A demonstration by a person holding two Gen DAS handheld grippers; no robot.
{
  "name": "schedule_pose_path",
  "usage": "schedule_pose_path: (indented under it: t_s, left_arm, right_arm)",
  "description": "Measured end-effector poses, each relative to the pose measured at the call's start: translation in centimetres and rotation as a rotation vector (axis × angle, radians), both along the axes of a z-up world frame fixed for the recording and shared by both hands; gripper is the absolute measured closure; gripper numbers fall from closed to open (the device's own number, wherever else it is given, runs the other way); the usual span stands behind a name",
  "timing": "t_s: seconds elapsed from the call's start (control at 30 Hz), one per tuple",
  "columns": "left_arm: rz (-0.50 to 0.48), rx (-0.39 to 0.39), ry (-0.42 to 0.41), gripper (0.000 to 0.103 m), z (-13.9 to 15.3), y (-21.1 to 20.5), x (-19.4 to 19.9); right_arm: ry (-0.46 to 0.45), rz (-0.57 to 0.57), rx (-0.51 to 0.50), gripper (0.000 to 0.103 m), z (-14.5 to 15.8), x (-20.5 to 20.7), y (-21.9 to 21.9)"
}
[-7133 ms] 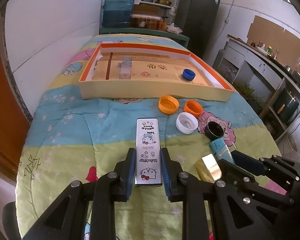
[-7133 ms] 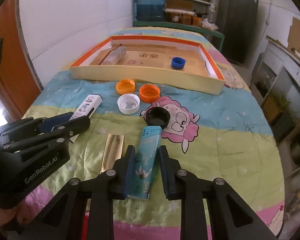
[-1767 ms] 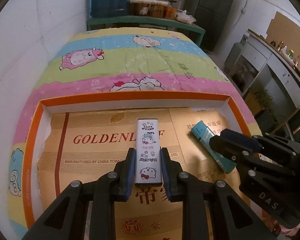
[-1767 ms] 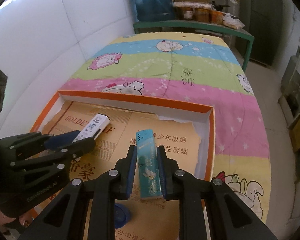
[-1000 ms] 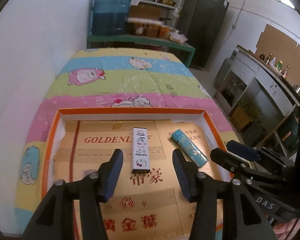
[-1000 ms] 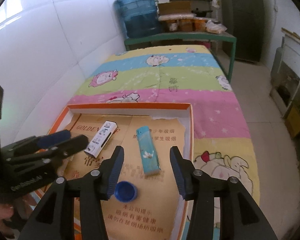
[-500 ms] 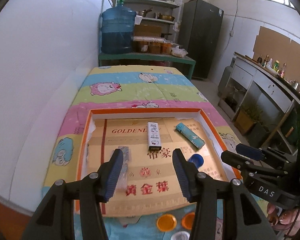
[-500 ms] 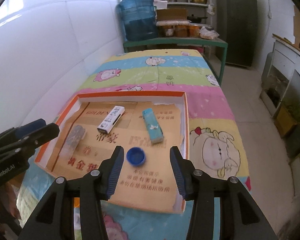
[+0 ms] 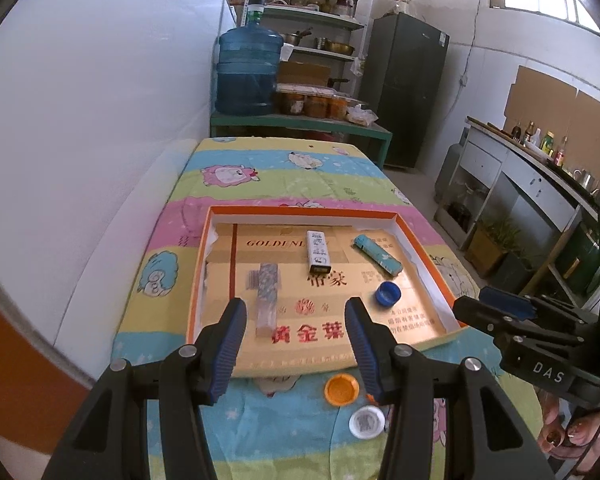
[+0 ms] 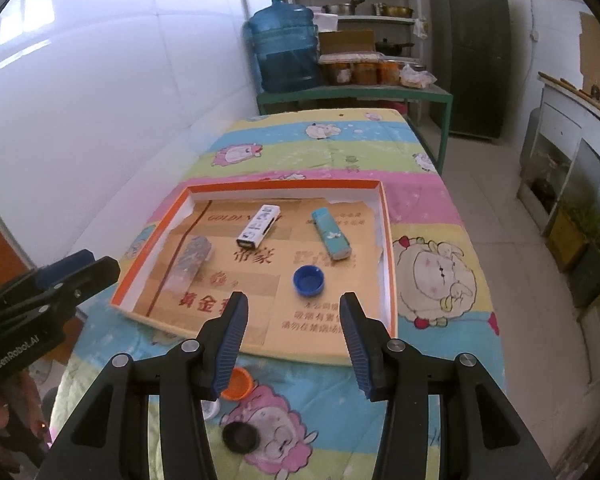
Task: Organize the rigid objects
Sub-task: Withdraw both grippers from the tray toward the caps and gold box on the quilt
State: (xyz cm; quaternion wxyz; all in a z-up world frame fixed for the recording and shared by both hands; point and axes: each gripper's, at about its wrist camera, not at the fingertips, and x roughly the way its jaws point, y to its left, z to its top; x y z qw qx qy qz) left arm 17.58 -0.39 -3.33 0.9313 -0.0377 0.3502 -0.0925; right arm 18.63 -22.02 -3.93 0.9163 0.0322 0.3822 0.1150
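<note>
An orange-rimmed shallow box (image 9: 204,264) (image 10: 386,240) lies on the cartoon-print blanket. Inside it lie a white Hello Kitty case (image 9: 318,251) (image 10: 259,225), a teal lighter (image 9: 377,254) (image 10: 331,238), a blue cap (image 9: 388,293) (image 10: 308,280) and a grey patterned bar (image 9: 268,296) (image 10: 190,263). My left gripper (image 9: 296,328) hovers open and empty above the box's near edge. My right gripper (image 10: 294,330) also stands open and empty, back from the box's near wall. On the blanket in front of the box sit an orange cap (image 9: 341,389) (image 10: 238,384), a white cap (image 9: 366,422) and a black cap (image 10: 240,436).
A white wall runs along the left of the table. Behind the table's far end a green bench carries a blue water jug (image 9: 247,76) (image 10: 285,50) and jars. A dark fridge (image 9: 404,88) and a counter (image 9: 540,184) stand to the right. A person's hand (image 9: 560,436) holds the right gripper's handle.
Both grippers let go of the Hello Kitty case and the teal lighter inside the box, opened, then pulled back and up toward the near side. More of the box and the caps has come into view.
</note>
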Motion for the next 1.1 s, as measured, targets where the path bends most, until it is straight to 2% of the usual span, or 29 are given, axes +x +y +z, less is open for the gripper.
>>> schedule_pose_path:
  t_s: [0.23,0.43,0.83,1.1]
  left_arm:
    - [0.010,-0.015,-0.013,0.052,0.0,1.0,-2.4]
    - [-0.024,-0.021,-0.031,0.052,-0.4,0.9,-5.4]
    - [-0.076,-0.045,0.001,0.052,-4.9,0.3,-12.0]
    - [-0.149,-0.046,-0.035,0.052,-6.3,-1.0,-16.3]
  right_arm:
    - [-0.003,-0.002,-0.002,0.054,0.2,-2.8,0.9]
    - [-0.006,-0.013,-0.024,0.054,-0.5,-5.2,1.7]
    - [-0.048,-0.070,-0.027,0.054,-1.4,-11.1,2.1]
    - [-0.056,-0.083,-0.022,0.054,-1.4,-13.4,2.4]
